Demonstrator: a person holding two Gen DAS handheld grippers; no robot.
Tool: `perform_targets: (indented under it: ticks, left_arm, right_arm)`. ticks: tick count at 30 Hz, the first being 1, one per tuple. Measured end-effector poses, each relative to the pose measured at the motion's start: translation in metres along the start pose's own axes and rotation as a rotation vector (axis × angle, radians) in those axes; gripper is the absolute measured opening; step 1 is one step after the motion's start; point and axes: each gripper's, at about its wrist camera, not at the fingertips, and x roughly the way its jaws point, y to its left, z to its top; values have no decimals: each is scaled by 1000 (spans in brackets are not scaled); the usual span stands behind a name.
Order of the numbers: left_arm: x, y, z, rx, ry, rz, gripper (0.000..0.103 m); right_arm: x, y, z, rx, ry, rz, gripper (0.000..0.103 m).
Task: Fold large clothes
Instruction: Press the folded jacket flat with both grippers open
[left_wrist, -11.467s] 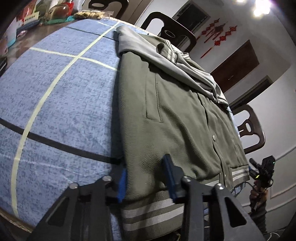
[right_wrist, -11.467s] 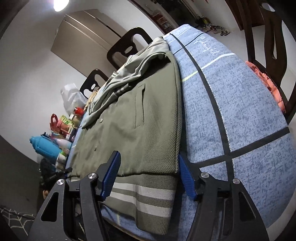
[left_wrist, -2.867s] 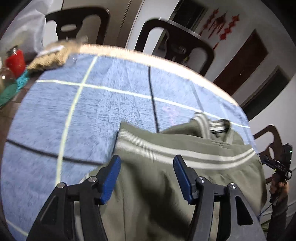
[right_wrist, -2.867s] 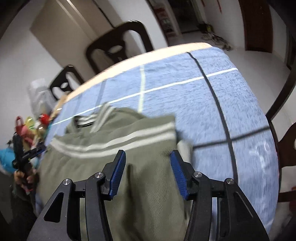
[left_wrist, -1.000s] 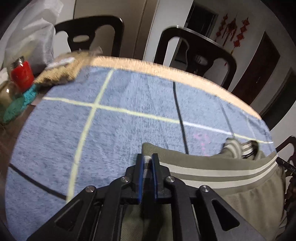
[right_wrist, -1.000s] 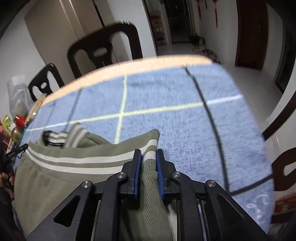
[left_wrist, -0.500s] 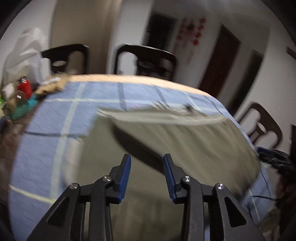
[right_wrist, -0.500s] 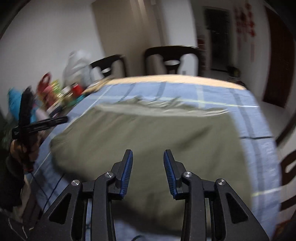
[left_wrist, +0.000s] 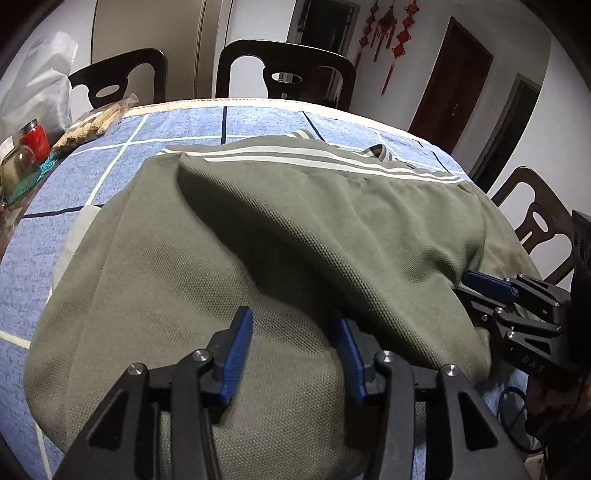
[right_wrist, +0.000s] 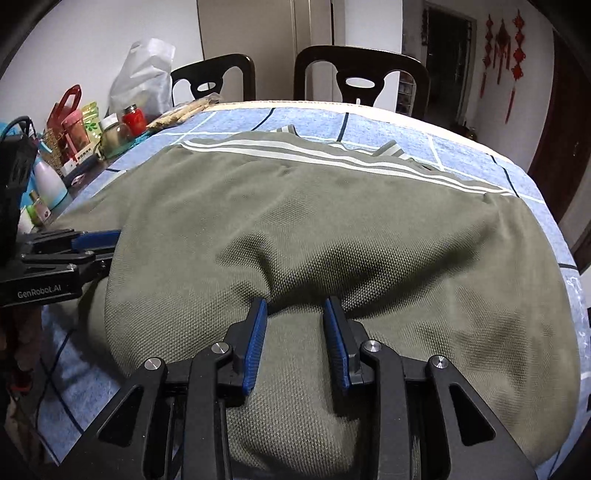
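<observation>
An olive green jacket (left_wrist: 258, 221) lies folded on the blue checked tablecloth (left_wrist: 110, 155). Its striped hem (left_wrist: 295, 155) runs along the far side, over the collar. My left gripper (left_wrist: 291, 321) hovers low over the near part of the jacket. Its jaws are opening and the pads press on nothing. In the right wrist view my right gripper (right_wrist: 294, 306) is open just above the jacket (right_wrist: 332, 221), with cloth lying under the gap, not pinched. Each gripper shows in the other's view: the right gripper (left_wrist: 476, 291) at the jacket's right edge, the left gripper (right_wrist: 107, 245) at its left edge.
Black chairs (left_wrist: 284, 62) stand behind the table, and one more chair (left_wrist: 535, 221) is at the right. Jars (right_wrist: 133, 118), packets and a white plastic bag (right_wrist: 144, 81) crowd the table's left end. A cable hangs by the person's hand at the near left.
One second ago both grippers were shut on the striped hem at the far side. They have let go, opened and drawn back toward the near edge, leaving the hem lying there.
</observation>
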Motion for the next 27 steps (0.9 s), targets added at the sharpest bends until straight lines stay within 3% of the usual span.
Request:
perform_targets:
  ticks: [11, 21, 25, 27]
  left_arm:
    - [-22, -3, -6, 23, -15, 95, 51]
    - [-54, 26, -11, -26, -80, 214, 55]
    - [-43, 47, -18, -74, -34, 220, 55]
    - [-38, 56, -23, -106, -29, 186, 55]
  right_arm:
    - [-24, 4, 0, 20, -19, 18, 34]
    - [-41, 8, -8, 20, -53, 17, 34]
    - [-28, 1, -11, 37, -23, -18, 34]
    - [-22, -4, -13, 53, -19, -5, 34]
